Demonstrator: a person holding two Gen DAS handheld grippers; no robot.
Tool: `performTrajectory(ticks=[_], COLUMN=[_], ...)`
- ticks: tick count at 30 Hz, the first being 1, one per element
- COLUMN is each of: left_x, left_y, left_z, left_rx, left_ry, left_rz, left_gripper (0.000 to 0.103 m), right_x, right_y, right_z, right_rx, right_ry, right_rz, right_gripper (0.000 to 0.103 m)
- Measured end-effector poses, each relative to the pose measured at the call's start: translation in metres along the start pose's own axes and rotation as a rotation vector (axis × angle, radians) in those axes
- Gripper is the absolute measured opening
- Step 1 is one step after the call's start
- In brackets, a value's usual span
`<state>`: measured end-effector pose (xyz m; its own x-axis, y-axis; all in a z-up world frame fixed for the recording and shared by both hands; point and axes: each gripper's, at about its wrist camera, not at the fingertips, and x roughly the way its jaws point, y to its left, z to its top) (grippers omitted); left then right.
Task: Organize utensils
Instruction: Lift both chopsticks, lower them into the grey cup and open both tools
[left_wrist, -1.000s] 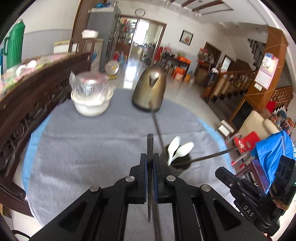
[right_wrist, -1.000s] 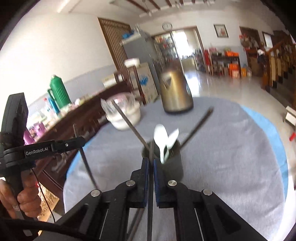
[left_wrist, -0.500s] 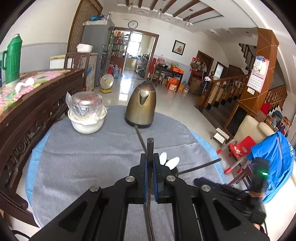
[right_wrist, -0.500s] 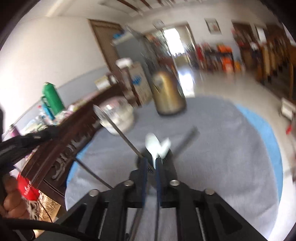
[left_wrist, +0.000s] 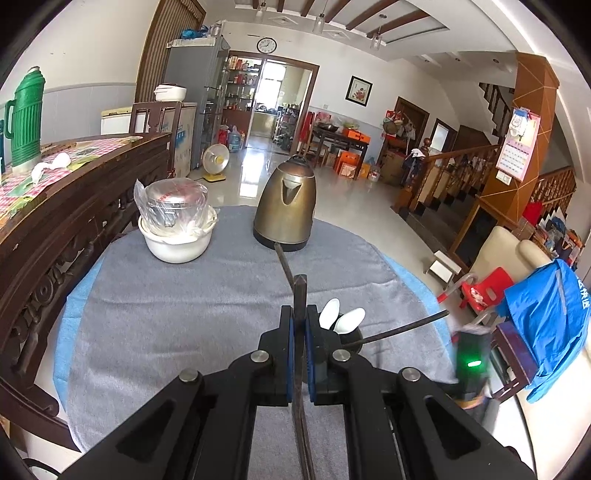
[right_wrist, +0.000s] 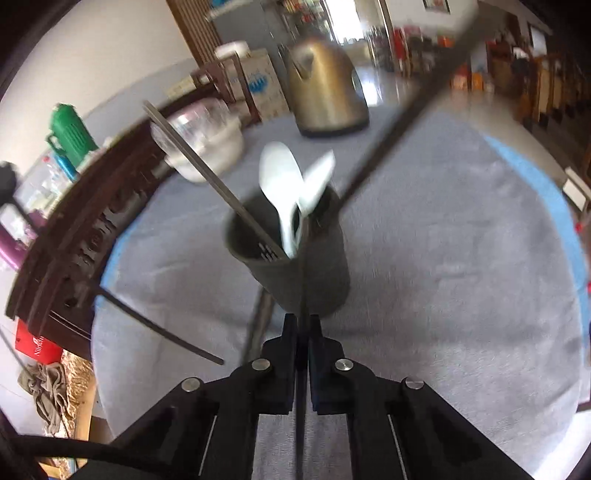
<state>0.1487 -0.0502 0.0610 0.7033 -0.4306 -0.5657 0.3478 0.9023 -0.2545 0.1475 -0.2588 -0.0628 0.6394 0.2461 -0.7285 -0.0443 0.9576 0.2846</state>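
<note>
Gripping a thin dark flat utensil handle (left_wrist: 300, 291), the left hand-held gripper (left_wrist: 300, 321) has its blue-lined jaws clenched on it; the handle's tip stands up just past the fingertips and its lower length runs down between the arms toward the lens.

Right hand-held gripper (right_wrist: 303, 328): jaws likewise clenched, on a second thin dark rod-like utensil (right_wrist: 303, 266). This one runs straight ahead from the fingertips, crossing the near wall of the dark cylindrical utensil cup (right_wrist: 295, 273). Whether its far end is inside the cup cannot be told; right wrist view is motion-blurred.

Cup position: standing on the grey cloth-covered round surface (left_wrist: 184, 302), directly in front of the right hand-held gripper and near its fingertips. From the left wrist view the cup (left_wrist: 354, 336) sits just right of the left fingertips, mostly hidden behind them.

Cup contents:
- two white plastic spoons (right_wrist: 284, 184), bowls up, leaning together
- a flat grey metal utensil (right_wrist: 199, 166) leaning out to the left
- a long dark stick (right_wrist: 388, 140) leaning out to the upper right

Other items on the surface:
- brass-coloured metal kettle (left_wrist: 286, 206), far side, well apart from the cup
- white bowl holding a plastic-wrapped container (left_wrist: 175, 221), left of the kettle

Green thermos (left_wrist: 24, 118) stands on the dark wooden sideboard beyond the surface's left edge.
</note>
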Motion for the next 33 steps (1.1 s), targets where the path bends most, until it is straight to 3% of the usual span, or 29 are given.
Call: performTrajectory(ticks=[7, 10, 12, 27, 33], left_x=[-0.022, -0.033, -0.038, -0.002, 0.036], left_y=[-0.014, -0.023, -0.03, -0.05, -0.037], left_z=[0.017, 0.029, 0.039, 0.06, 0.046], left_rx=[0.027, 0.049, 0.068, 0.09, 0.045], left_ry=[-0.078, -0.124, -0.154, -0.206, -0.146], left_rz=[-0.035, -0.047, -0.053, -0.035, -0.007], left_gripper=[0.006, 0.006, 0.006, 0.006, 0.006], right_x=[-0.091, -0.114, -0.121, -0.105, -0.077], right_y=[0.002, 0.006, 0.015, 0.035, 0.017], right_z=[0.03, 0.04, 0.047, 0.097, 0.093], right_rx=[0.022, 0.019, 0.006, -0.006, -0.004], right_ry=[-0.379, -0.519, -0.568, -0.644, -0.556], right_rz=[0.114, 0.102, 0.084, -0.009, -0.065], right_gripper=[0.005, 0.006, 0.005, 0.005, 0.005])
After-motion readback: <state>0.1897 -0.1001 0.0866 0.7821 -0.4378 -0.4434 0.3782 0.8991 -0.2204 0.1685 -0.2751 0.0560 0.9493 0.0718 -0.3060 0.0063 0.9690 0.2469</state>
